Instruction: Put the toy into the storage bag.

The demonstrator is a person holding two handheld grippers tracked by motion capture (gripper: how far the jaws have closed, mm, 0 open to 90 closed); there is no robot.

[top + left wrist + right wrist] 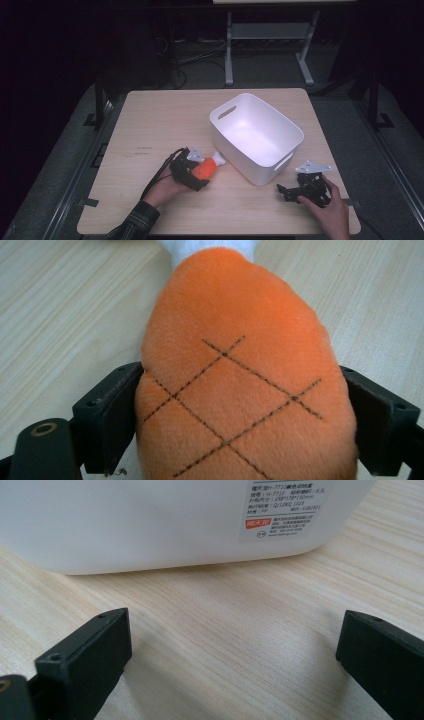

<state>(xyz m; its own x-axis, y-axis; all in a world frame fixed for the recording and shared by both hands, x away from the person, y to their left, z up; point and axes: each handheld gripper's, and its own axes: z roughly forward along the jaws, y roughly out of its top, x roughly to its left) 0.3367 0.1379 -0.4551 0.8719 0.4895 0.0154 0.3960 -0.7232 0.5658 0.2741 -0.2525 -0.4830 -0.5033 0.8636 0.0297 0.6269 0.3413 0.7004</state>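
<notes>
An orange plush toy (204, 168) with a white end and stitched cross lines lies on the wooden table (165, 120), left of the white plastic bin (256, 136). My left gripper (196, 172) is shut on the orange plush toy (240, 385); both jaws press into its sides in the left gripper view. My right gripper (286, 192) rests on the table near the bin's front corner, with its jaws wide apart and nothing between them. In the right gripper view the right gripper (235, 650) faces the bin's wall (150, 525) and a printed label (282, 507).
The bin stands open and looks empty, right of centre. Bare table lies at the far left and along the front edge. Beyond the table are dark floor, cables and a metal stand (270, 35).
</notes>
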